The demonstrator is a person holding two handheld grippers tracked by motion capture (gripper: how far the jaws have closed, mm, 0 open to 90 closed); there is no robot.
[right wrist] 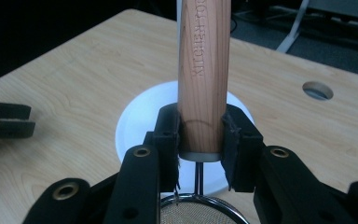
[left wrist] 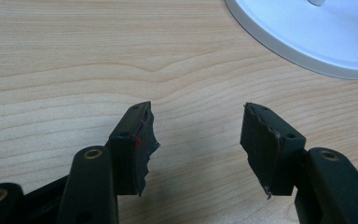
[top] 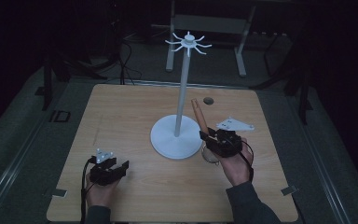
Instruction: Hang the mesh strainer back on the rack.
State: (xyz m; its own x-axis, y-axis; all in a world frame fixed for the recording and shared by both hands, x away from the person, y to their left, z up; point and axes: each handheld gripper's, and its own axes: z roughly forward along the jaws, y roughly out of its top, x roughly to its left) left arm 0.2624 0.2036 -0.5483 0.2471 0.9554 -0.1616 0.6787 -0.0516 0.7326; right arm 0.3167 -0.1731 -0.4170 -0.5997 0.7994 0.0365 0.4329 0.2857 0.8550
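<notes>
The left claw (left wrist: 198, 140) hovers with its black jaws spread apart over the pale wooden worktop (left wrist: 98, 60), near a round white base (left wrist: 317, 42).

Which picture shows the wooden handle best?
The right gripper view: the wooden handle stands close up, with letters along it, clamped between the right gripper jaws. The high view shows it small and dim, beside the white stand. The left gripper view looks at the table instead.

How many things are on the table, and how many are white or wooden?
White stand with hooks: 1
Strainer with wooden handle: 1
Black grippers, left gripper and right gripper: 2
Total: 4
</notes>
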